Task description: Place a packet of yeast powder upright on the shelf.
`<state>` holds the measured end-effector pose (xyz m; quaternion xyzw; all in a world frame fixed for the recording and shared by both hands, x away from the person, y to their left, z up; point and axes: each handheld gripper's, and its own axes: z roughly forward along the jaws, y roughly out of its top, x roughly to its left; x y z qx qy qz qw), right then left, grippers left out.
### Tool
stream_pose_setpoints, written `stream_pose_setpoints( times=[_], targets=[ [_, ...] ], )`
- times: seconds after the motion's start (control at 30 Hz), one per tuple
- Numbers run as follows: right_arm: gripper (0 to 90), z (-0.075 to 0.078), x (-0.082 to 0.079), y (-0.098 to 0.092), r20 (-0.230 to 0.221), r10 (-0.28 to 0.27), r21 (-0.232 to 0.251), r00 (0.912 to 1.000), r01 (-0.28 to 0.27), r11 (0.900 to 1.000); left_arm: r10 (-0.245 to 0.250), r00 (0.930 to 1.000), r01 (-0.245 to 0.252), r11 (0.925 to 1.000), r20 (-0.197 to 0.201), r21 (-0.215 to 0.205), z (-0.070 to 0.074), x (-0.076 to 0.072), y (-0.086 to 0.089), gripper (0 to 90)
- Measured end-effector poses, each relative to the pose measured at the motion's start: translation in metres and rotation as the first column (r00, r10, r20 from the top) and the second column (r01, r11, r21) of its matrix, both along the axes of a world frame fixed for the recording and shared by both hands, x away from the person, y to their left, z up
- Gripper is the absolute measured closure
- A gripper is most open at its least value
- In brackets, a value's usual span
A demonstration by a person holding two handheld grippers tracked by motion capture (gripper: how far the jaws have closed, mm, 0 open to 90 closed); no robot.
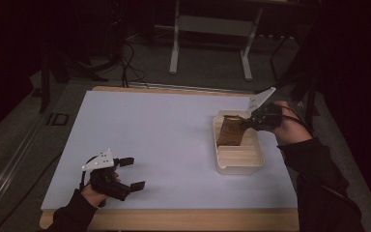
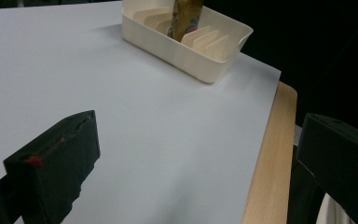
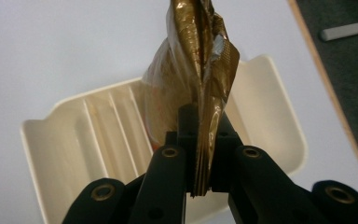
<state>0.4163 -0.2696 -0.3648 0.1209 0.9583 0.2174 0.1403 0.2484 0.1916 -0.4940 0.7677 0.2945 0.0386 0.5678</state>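
A cream rack tray (image 1: 238, 162) with several upright dividers stands on the right part of the white table sheet. My right gripper (image 1: 249, 122) is shut on the top edge of a gold-brown foil packet (image 1: 231, 131), which hangs down into the far end of the tray. Seen along the right gripper's jaws, the packet (image 3: 193, 70) is pinched flat between the black fingers (image 3: 186, 135), above the tray (image 3: 65, 154). My left gripper (image 1: 133, 173) rests near the table's front left, jaws wide apart and holding nothing. From its own camera, its black fingers (image 2: 60, 158) frame bare sheet, with the tray (image 2: 186, 51) and packet (image 2: 184, 18) beyond.
The wooden table edge (image 2: 270, 172) runs along the front and right of the white sheet (image 1: 149, 140). Behind the table stands a white metal frame (image 1: 210, 29) on a dark floor with cables.
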Motion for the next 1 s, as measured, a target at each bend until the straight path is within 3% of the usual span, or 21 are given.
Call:
stream_pose_setpoints(
  times=[0.1, 0.17, 0.33, 0.57, 0.63, 0.83, 1.0],
  targets=[
    [86.6, -0.016, 0.001, 0.008, -0.034, 0.013, -0.037, 0.9993, -0.015, 0.999, -0.004, 1.0000, 0.004, 1.0000, 0.003, -0.003, 0.001, 0.000, -0.001, 0.4],
    [86.5, -0.023, 0.001, 0.010, -0.042, 0.017, -0.001, 0.9989, -0.018, 1.000, -0.003, 1.0000, 0.003, 1.0000, 0.004, -0.001, 0.001, 0.000, -0.001, 0.4],
    [84.8, -0.025, 0.002, 0.006, -0.052, 0.008, 0.033, 0.9986, -0.006, 0.999, -0.003, 1.0000, 0.003, 1.0000, 0.001, -0.001, 0.000, 0.000, 0.000, 0.4],
    [76.1, -0.018, -0.004, 0.013, -0.037, -0.034, -0.028, 0.9987, 0.033, 0.999, -0.002, 1.0000, 0.002, 1.0000, 0.004, -0.003, 0.001, -0.001, 0.000, 0.4],
    [69.3, -0.015, -0.006, 0.014, -0.046, -0.058, -0.011, 0.9973, 0.057, 0.998, 0.000, 1.0000, 0.000, 1.0000, 0.006, -0.004, 0.001, 0.000, 0.001, 0.4],
    [55.6, 0.002, -0.012, 0.017, -0.008, -0.098, 0.051, 0.9952, 0.098, 0.994, 0.003, 0.9999, -0.003, 1.0000, 0.010, -0.010, 0.002, -0.001, 0.001, 0.4],
    [50.0, 0.013, -0.017, 0.021, -0.010, -0.102, 0.127, 0.9947, 0.103, 0.987, 0.004, 0.9999, -0.004, 0.9999, 0.011, -0.010, 0.002, -0.001, 0.002, 0.4]
  ],
)
